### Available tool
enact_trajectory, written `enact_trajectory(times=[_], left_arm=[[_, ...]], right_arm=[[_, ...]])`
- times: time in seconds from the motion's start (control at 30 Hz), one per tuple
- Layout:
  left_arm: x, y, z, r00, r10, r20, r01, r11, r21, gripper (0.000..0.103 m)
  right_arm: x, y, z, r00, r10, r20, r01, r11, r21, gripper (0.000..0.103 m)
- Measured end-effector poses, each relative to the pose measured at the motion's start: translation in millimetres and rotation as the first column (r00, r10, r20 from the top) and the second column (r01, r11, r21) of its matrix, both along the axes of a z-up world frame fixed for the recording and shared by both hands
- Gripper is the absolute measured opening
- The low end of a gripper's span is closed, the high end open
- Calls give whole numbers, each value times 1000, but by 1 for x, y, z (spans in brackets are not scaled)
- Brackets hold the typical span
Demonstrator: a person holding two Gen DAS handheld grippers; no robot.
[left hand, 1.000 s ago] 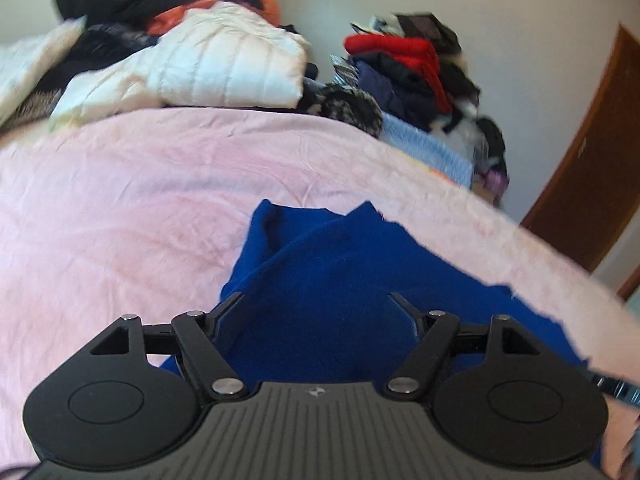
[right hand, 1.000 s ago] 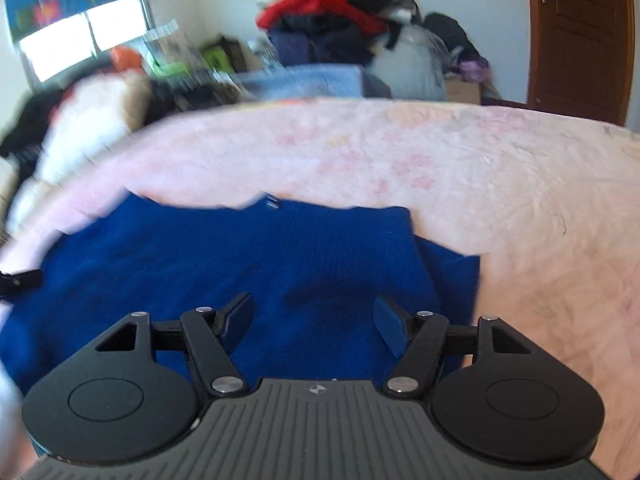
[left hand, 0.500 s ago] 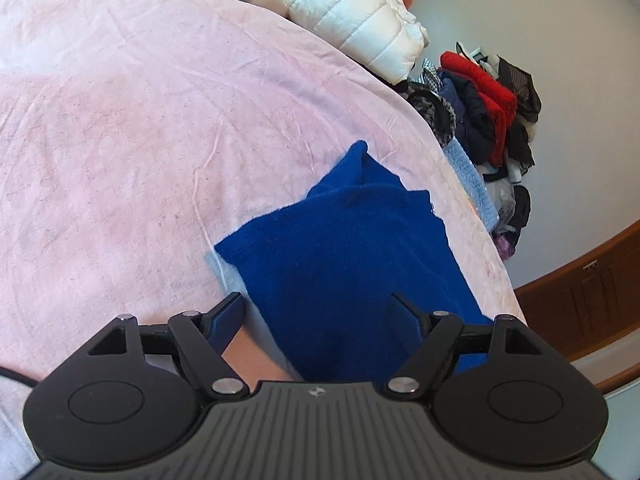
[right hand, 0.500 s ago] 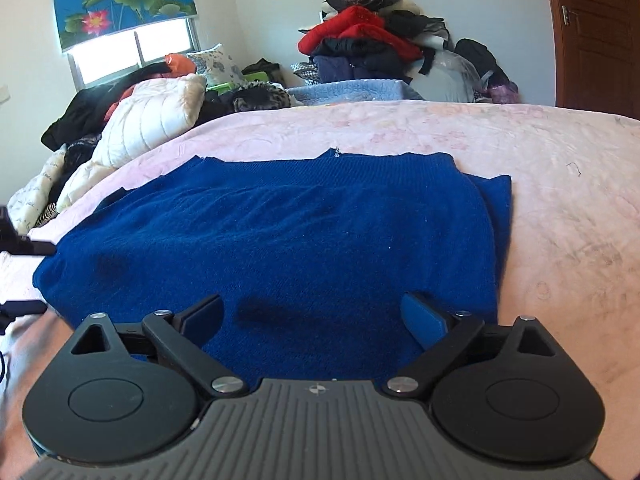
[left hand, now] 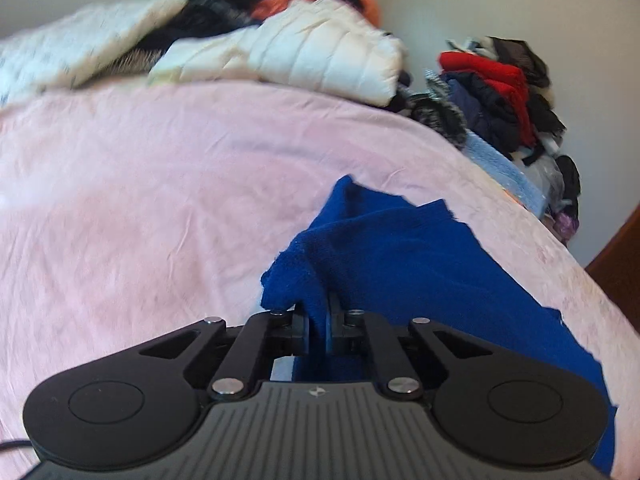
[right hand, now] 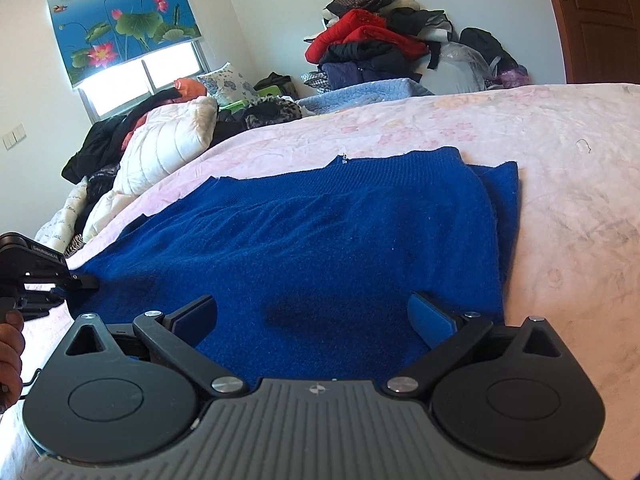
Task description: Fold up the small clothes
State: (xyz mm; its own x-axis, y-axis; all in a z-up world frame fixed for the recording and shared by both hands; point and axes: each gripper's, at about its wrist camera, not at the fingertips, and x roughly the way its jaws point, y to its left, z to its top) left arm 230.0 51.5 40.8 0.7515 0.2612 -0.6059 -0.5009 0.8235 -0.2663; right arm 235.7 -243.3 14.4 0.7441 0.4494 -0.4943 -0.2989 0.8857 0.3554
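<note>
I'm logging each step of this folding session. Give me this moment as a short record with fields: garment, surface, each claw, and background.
garment: blue knit sweater, spread mostly flat, one edge bunched and raised
surface: pink bedsheet
left claw: shut on the sweater's bunched edge
right claw: open, over the sweater's near edge, gripping nothing
background: white puffer jacket at the far side of the bed; clothes pile by the wall; lotus-print blind over the window

Pink-sheeted bed point(right hand: 520, 128), white walls point(right hand: 260, 8) — lotus-print blind point(right hand: 120, 12) over bright window point(right hand: 140, 80).
</note>
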Motion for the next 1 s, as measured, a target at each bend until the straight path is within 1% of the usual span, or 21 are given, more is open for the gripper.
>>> enact_trajectory(times=[0.03,0.07,0.1,0.13,0.17,0.2,0.27,0.3,0.33,0.37,0.4,0.43,0.47,0.53,0.63,0.7,0.77,0.8,0.87,0.93,1.0], left_arm=[[0,-17,8,998,-52,20,50,994,93,5],[-1,-36,15,993,-115,34,107,978,179,5],[-1,-55,20,982,-184,37,169,953,252,5],[-2,-76,23,966,-255,31,232,919,317,5],[-3,-94,22,946,-325,12,297,879,374,5],[-4,-118,17,916,-401,-24,371,821,435,5],[-6,-152,-2,865,-493,-96,470,727,501,5],[-7,-164,-14,845,-517,-136,507,695,510,5],[-7,-172,-25,836,-522,-170,528,678,512,5],[-8,-177,-35,832,-518,-196,538,672,510,5],[-8,-178,-45,834,-512,-209,540,675,503,5],[-10,-178,-51,840,-504,-201,529,676,513,5],[-11,-176,-50,841,-506,-193,526,680,511,5],[-11,-171,-49,845,-503,-181,522,703,484,5],[-13,-166,-49,848,-504,-166,518,719,464,5],[-13,-163,-48,848,-507,-154,518,729,448,5],[-15,-158,-47,849,-511,-137,516,743,426,5],[-15,-155,-46,850,-512,-125,514,754,409,5],[-16,-147,-45,850,-516,-101,513,773,374,5],[-17,-141,-44,851,-519,-80,513,788,340,5],[-16,-137,-44,851,-521,-66,513,798,315,5]], right_arm=[[0,-1,0,1000,0,0,0,1000,10,101],[0,-3,-1,1000,0,-1,0,1000,21,101],[0,-5,-1,1000,-1,-2,1,999,37,101],[1,-8,-2,1000,-3,-4,3,998,60,101],[1,-11,-2,1000,-3,-6,4,996,85,101],[1,-15,-3,1000,-4,-9,6,994,113,101],[2,-21,-4,1000,-6,-16,8,986,165,100],[3,-24,-5,1000,-5,-19,9,982,187,100],[2,-27,-6,1000,-5,-22,9,978,210,100],[3,-29,-7,1000,-4,-24,9,974,227,100],[3,-31,-7,1000,-2,-25,8,970,241,100],[3,-32,-8,1000,-1,-26,7,968,252,100],[3,-33,-8,1000,1,-26,6,966,257,100],[2,-32,-8,1000,1,-24,6,968,252,100],[3,-28,-7,1000,3,-26,3,973,230,100],[5,-22,-2,999,15,-38,-8,983,181,101],[13,-14,11,995,16,-95,-4,991,131,102],[19,-11,19,992,20,-126,-2,990,141,102],[32,-4,36,987,77,-142,-47,978,203,102],[51,11,53,978,147,-148,-109,965,237,102],[79,29,59,951,223,-215,-162,949,271,102]])
